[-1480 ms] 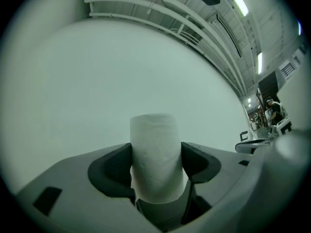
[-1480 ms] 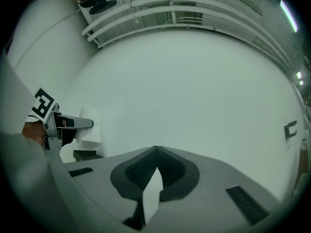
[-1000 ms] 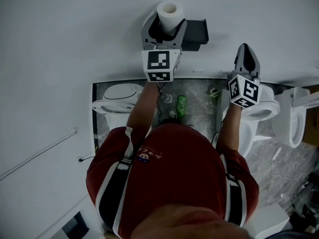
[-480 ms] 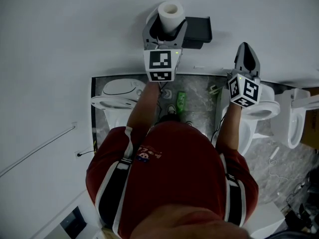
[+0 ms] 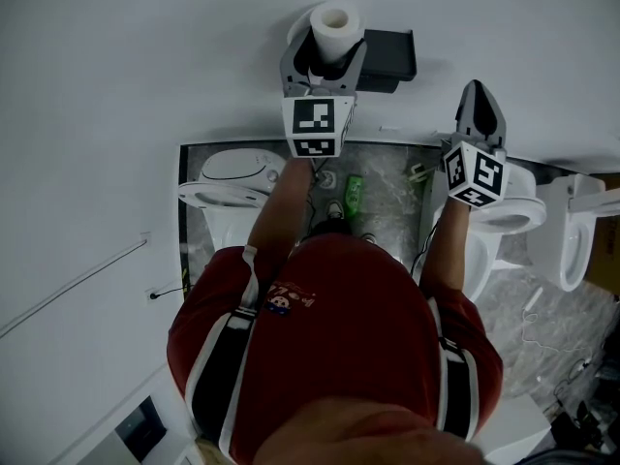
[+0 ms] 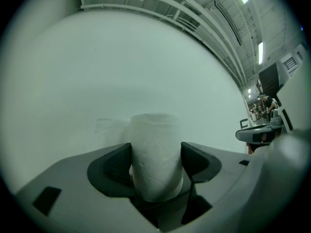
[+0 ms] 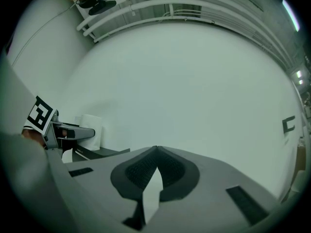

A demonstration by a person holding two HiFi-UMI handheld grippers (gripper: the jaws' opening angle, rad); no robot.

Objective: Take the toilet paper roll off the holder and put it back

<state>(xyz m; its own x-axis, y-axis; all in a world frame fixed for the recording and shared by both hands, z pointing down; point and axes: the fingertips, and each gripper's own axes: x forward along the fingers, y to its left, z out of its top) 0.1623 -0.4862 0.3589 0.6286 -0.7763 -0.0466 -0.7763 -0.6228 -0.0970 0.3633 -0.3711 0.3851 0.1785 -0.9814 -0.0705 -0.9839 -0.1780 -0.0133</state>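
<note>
The white toilet paper roll (image 5: 334, 27) is clamped between the two grey jaws of my left gripper (image 5: 325, 58), close to the white wall. It sits at the left end of the black holder (image 5: 389, 56). In the left gripper view the roll (image 6: 155, 154) fills the gap and both pads press its sides. The right gripper view shows the roll (image 7: 91, 130) beside the holder (image 7: 99, 153); whether they touch is unclear. My right gripper (image 5: 481, 105) hangs to the right, apart from both, its jaws (image 7: 155, 152) shut with nothing between them.
Below the wall's edge stand white toilets, one at the left (image 5: 232, 184), one at the right (image 5: 506, 211), another further right (image 5: 572, 231). A green bottle (image 5: 354, 194) lies on the marbled floor between them. The person's red shirt fills the lower middle.
The left gripper with the roll has shifted very slightly right along the wall, staying by the holder. The right gripper has held still.
</note>
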